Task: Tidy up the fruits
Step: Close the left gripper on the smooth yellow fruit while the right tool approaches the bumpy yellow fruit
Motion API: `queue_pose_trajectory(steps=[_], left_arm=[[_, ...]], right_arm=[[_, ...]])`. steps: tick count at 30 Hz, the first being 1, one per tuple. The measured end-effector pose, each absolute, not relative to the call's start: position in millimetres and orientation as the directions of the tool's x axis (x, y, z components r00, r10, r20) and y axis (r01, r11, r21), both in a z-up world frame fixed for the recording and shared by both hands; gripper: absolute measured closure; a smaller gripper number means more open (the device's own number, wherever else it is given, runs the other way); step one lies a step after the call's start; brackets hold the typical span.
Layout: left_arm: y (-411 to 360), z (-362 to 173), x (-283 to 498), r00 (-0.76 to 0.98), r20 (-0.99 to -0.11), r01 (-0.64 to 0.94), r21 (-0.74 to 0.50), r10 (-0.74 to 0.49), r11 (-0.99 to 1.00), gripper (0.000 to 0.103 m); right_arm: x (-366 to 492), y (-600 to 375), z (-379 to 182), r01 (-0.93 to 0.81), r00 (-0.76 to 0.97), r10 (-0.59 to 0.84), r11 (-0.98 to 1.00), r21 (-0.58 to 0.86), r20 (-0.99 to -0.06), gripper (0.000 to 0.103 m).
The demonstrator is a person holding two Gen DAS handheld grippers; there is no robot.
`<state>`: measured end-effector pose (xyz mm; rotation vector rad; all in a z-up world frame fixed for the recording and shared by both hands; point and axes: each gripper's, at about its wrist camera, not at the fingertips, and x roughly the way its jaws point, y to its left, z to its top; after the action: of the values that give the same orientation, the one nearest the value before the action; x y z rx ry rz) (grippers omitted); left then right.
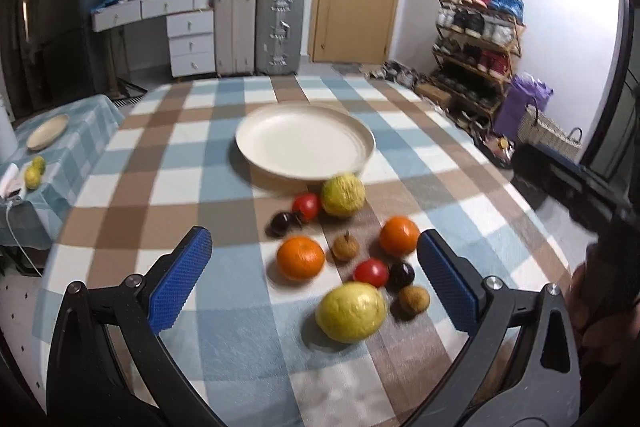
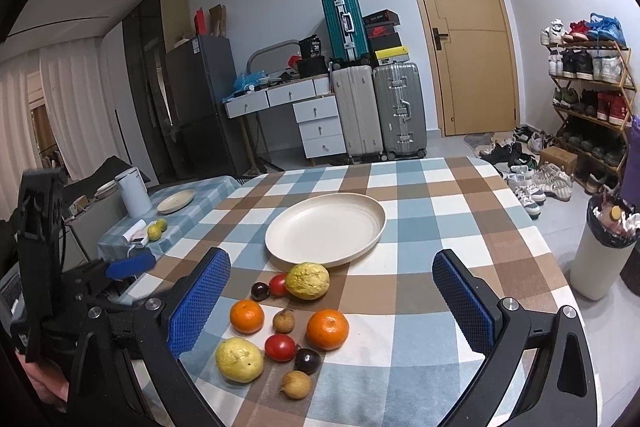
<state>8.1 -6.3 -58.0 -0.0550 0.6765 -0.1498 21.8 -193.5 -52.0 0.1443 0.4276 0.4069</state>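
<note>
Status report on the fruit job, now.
Left gripper open, empty, above the fruit. Right gripper open, empty. Round cream plate bare; ten loose fruits on the checked tablecloth, nearest a bumpy yellow fruit. Nothing blocking.

Motion-blurred fruits (image 1: 344,259) in left view

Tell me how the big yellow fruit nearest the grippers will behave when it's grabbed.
The near yellow fruit looks round and bumpy, so it would probably roll if nudged. It is the biggest kind here, likely heavier than the red fruit beside it. Its rough skin should grip well.
</note>
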Motion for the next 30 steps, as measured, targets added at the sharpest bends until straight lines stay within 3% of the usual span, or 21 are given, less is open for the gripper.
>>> queue_pose_trajectory(steps=[14,17,22,30], left_arm=[[-19,-117,27,0.665,-0.705,0.196,-0.156,-0.248,0.968,0.004],[-20,-125,28,0.648,-0.714,0.202,-0.175,-0.266,0.964,0.012],[-13,-135,32,0.597,-0.718,0.232,-0.273,-0.358,0.934,0.049],[-5,-133,32,0.579,-0.693,0.253,-0.348,-0.429,0.903,0.053]], right_arm=[[38,-193,-74,-0.332,0.811,0.401,0.915,0.230,-0.426,0.000],[43,-195,-79,-0.326,0.806,0.402,0.914,0.240,-0.434,0.000],[48,-196,-85,-0.320,0.800,0.400,0.915,0.245,-0.447,0.000],[58,-193,-92,-0.330,0.783,0.413,0.910,0.251,-0.464,0.000]])
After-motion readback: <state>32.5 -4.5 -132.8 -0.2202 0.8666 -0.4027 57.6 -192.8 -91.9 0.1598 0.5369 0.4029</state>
